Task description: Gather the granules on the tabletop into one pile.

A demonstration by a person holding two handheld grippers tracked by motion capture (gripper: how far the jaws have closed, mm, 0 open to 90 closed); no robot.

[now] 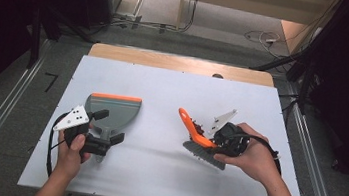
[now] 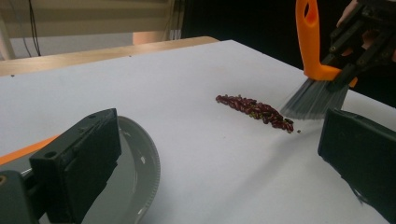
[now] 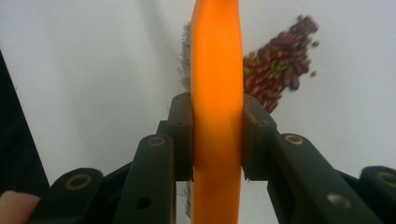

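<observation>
Brush (image 1: 198,136): orange handle, grey bristles. Dustpan (image 1: 112,110): grey, orange edge. Beans (image 2: 256,111): dark red, few greenish. Counter (image 1: 153,176): white. Tools black.

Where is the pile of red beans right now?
In the high view the red beans lie right of centre on the white table, beside the brush bristles.

Orange-handled brush (image 1: 198,136) tilted, grey bristles down on the white table, just beside a streak of dark red beans (image 2: 256,110). Grey dustpan (image 1: 112,110) with orange lip lies flat, well apart.
</observation>
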